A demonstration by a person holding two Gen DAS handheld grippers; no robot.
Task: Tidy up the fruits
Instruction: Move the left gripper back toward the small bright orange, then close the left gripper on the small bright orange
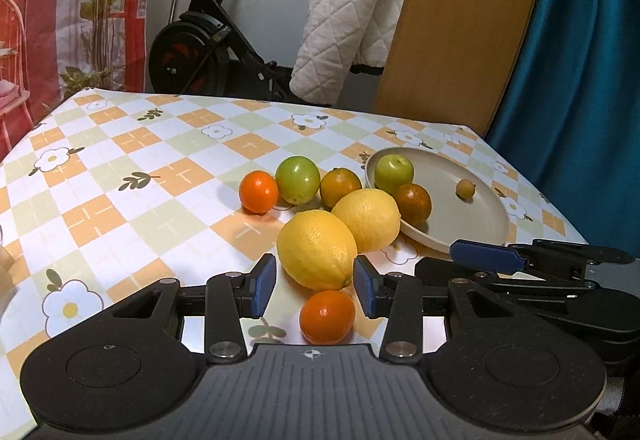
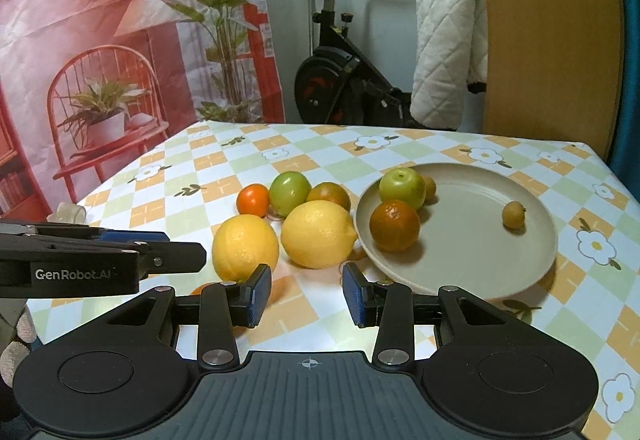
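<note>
A beige plate (image 2: 480, 260) (image 1: 476, 224) holds a green apple (image 2: 401, 187), a dark orange (image 2: 394, 226) and a small brownish fruit (image 2: 513, 214). Left of it on the table lie two lemons (image 2: 318, 234) (image 2: 245, 247), a green apple (image 2: 289, 193), a small orange (image 2: 253, 200) and a dull orange (image 2: 329, 195). My left gripper (image 1: 315, 290) is open, its blue pads either side of the near lemon (image 1: 317, 249), with a small orange (image 1: 327, 316) between the fingers. My right gripper (image 2: 307, 294) is open and empty, just before the lemons.
The table has a checked flower cloth (image 2: 420, 148). An exercise bike (image 2: 340, 80), a white quilt (image 2: 448, 52) and a wooden board (image 2: 548, 32) stand behind it. A printed red backdrop (image 2: 100, 40) hangs at the left.
</note>
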